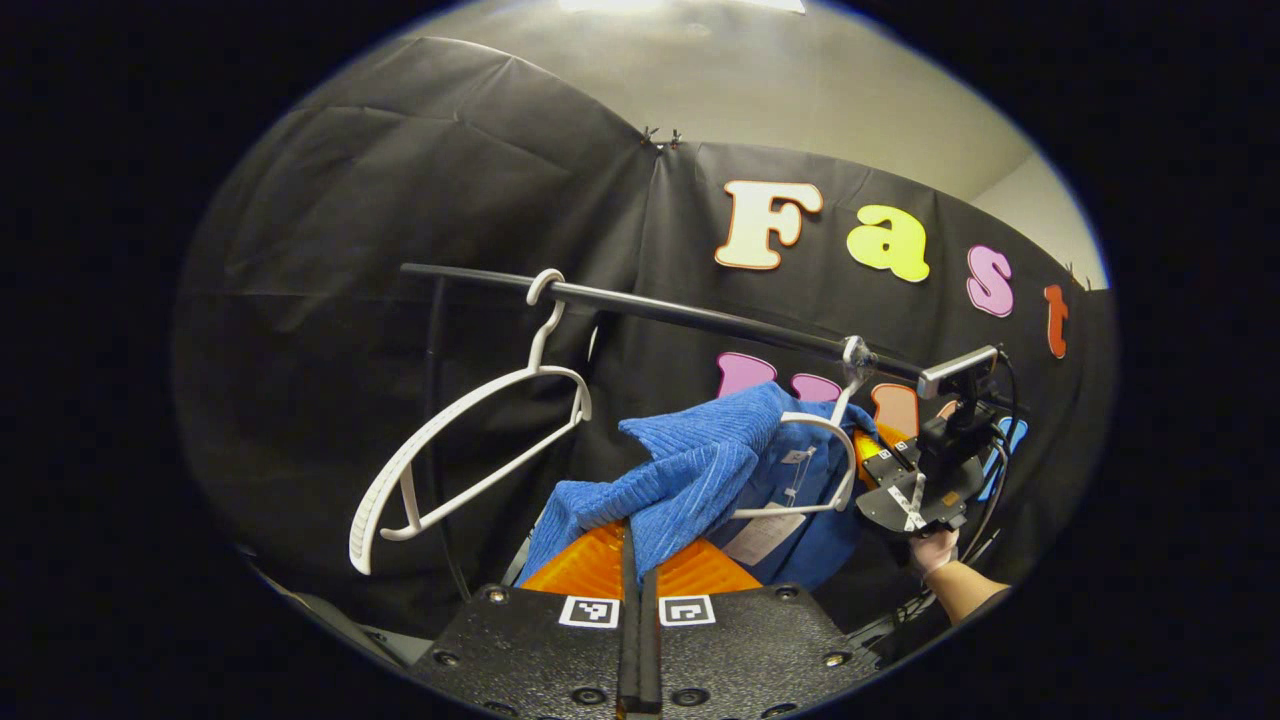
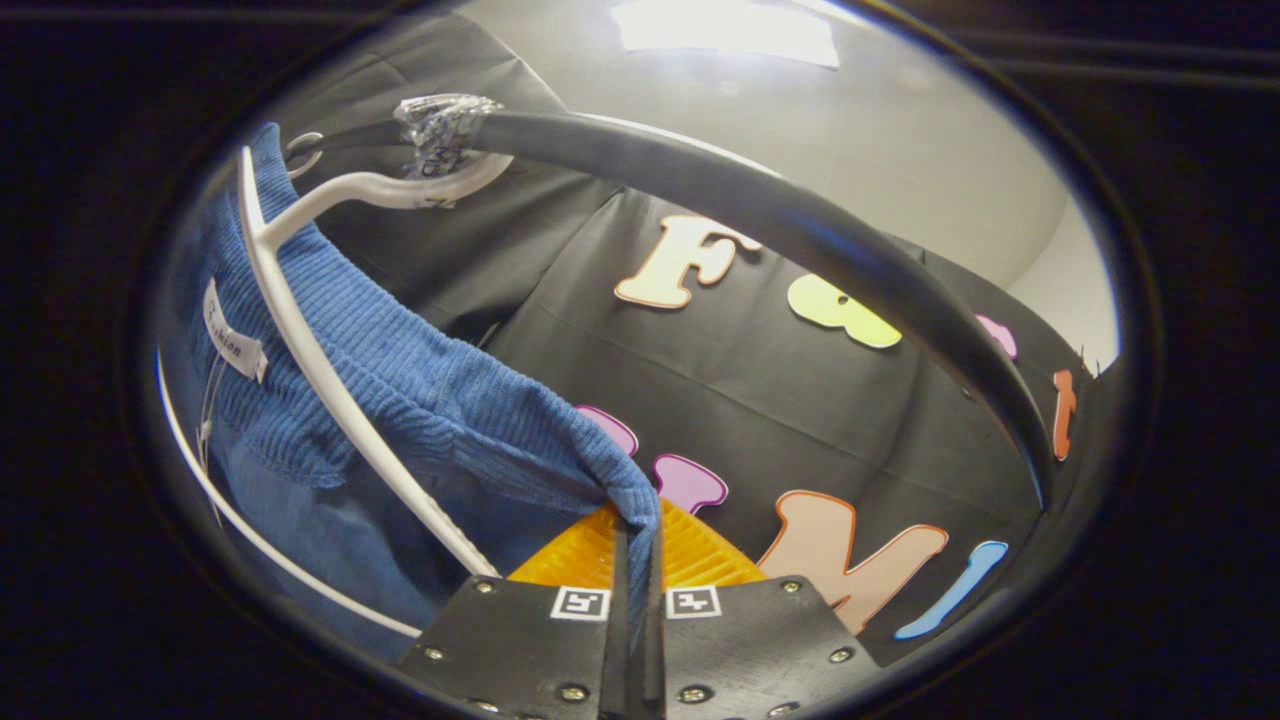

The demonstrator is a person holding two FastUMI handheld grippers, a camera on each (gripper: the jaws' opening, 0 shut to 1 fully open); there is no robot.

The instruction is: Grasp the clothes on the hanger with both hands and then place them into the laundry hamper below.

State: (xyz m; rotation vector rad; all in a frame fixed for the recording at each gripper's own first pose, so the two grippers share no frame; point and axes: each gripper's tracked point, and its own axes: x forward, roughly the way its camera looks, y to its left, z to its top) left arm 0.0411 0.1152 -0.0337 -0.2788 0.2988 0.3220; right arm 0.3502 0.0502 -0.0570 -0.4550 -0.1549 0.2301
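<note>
Gripping the blue top (image 1: 690, 470) in my left tongs (image 1: 638, 565) | right tongs (image 2: 636, 535) clamp its other edge | hanger (image 2: 330, 380) on rail (image 2: 800, 230)

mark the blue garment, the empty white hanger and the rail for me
blue garment (image 1: 690, 470): left gripper view, ribbed fold pinched above the fingers.
empty white hanger (image 1: 455, 420): left gripper view, upper sloping arm.
rail (image 2: 800, 225): right gripper view, middle of the black bar.
</note>
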